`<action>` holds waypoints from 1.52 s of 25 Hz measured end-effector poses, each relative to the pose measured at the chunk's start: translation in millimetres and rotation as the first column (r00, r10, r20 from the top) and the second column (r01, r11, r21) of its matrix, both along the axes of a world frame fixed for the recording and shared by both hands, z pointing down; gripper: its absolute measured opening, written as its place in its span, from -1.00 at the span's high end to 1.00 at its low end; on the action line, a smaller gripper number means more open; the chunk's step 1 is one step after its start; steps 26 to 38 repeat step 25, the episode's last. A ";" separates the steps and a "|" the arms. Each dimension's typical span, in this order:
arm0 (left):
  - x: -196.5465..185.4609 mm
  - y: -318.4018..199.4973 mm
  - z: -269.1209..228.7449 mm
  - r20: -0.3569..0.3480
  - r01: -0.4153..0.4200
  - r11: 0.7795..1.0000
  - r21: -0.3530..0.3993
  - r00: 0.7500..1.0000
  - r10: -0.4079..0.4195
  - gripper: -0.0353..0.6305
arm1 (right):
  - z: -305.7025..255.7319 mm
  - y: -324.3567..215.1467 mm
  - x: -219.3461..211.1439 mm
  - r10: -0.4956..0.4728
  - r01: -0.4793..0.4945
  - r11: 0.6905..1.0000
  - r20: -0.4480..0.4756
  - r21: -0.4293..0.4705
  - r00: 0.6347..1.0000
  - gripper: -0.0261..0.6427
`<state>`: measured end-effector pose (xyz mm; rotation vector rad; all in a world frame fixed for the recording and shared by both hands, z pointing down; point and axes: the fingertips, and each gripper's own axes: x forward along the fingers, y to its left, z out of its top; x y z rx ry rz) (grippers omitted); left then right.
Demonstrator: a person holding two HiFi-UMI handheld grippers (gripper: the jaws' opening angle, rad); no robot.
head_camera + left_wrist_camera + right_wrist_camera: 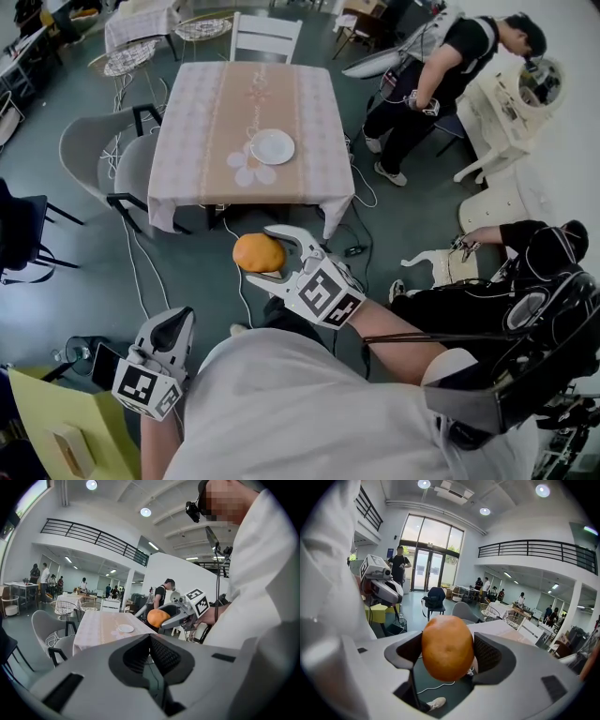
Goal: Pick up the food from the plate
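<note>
A round orange food item (259, 252) is clamped between the jaws of my right gripper (267, 253), held in the air over the floor in front of the table (202, 112). In the right gripper view the food (447, 647) fills the gap between both pads. The white plate (273, 146) lies bare on the tablecloth, well beyond the gripper. My left gripper (174, 325) hangs low at my left side, jaws together with nothing between them. The left gripper view shows its pads (161, 656) meeting, with the food (158, 617) and the plate (125, 628) ahead.
Grey chairs (94, 150) stand left of the table and a white chair (266, 37) behind it. Cables (141, 272) trail over the floor. One person (441, 75) bends at the right, another (525, 253) crouches nearer. A yellow box (56, 431) sits at my lower left.
</note>
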<state>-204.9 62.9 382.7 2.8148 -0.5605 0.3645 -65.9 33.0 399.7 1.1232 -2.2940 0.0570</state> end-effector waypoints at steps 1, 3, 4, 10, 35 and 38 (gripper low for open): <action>0.5 -0.3 -0.1 0.000 0.000 1.000 -0.002 1.000 0.000 0.87 | 0.1 -0.2 0.6 0.001 -0.001 1.000 -0.002 -0.002 1.000 -0.13; 1.4 -0.2 -0.5 0.002 0.000 1.000 -0.003 1.000 0.000 0.87 | 0.0 -0.7 1.5 0.002 -0.002 1.000 -0.002 -0.003 1.000 -0.13; 1.5 -0.2 -0.1 0.003 0.001 1.000 -0.005 1.000 -0.001 0.87 | 0.5 -1.2 1.3 0.002 -0.002 1.000 0.000 -0.003 1.000 -0.13; 7.2 -3.5 3.5 0.010 0.004 1.000 -0.017 1.000 -0.004 0.87 | 4.9 -5.4 6.6 0.004 -0.004 1.000 0.005 -0.005 1.000 -0.13; 41.2 -33.2 7.1 0.035 -0.018 0.999 -0.030 0.999 0.020 0.87 | 21.3 -35.7 44.0 0.037 -0.037 0.999 0.018 -0.031 0.999 -0.13; 41.2 -33.2 7.1 0.035 -0.018 0.999 -0.030 0.999 0.020 0.87 | 21.3 -35.7 44.0 0.037 -0.037 0.999 0.018 -0.031 0.999 -0.13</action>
